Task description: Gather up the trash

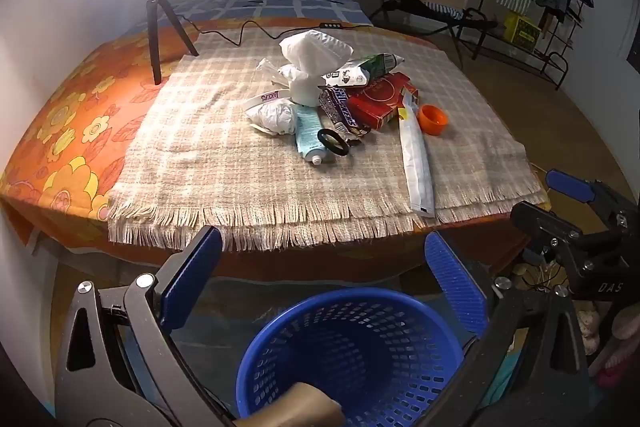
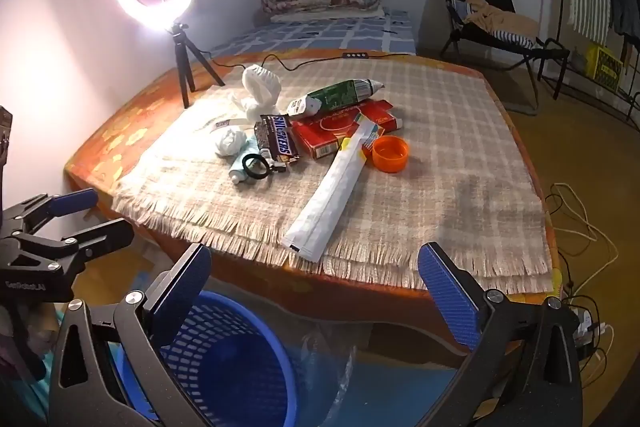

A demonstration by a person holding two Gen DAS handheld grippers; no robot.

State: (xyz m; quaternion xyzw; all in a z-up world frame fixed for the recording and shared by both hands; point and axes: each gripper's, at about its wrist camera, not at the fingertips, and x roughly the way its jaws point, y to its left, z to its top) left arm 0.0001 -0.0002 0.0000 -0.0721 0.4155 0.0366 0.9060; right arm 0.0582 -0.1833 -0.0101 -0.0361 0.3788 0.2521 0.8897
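Checked cloth [image 2: 400, 163] on bed: trash pile [image 2: 304, 131] centred, well beyond both grippers. Left gripper [image 1: 324, 283] and right gripper [image 2: 316, 295] jaws spread wide, empty, above blue basket [image 1: 400, 307].

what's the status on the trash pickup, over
Left claw and right claw open, empty, short of the table. Trash pile untouched on the plaid cloth; blue basket below the table edge. Nothing in the way.
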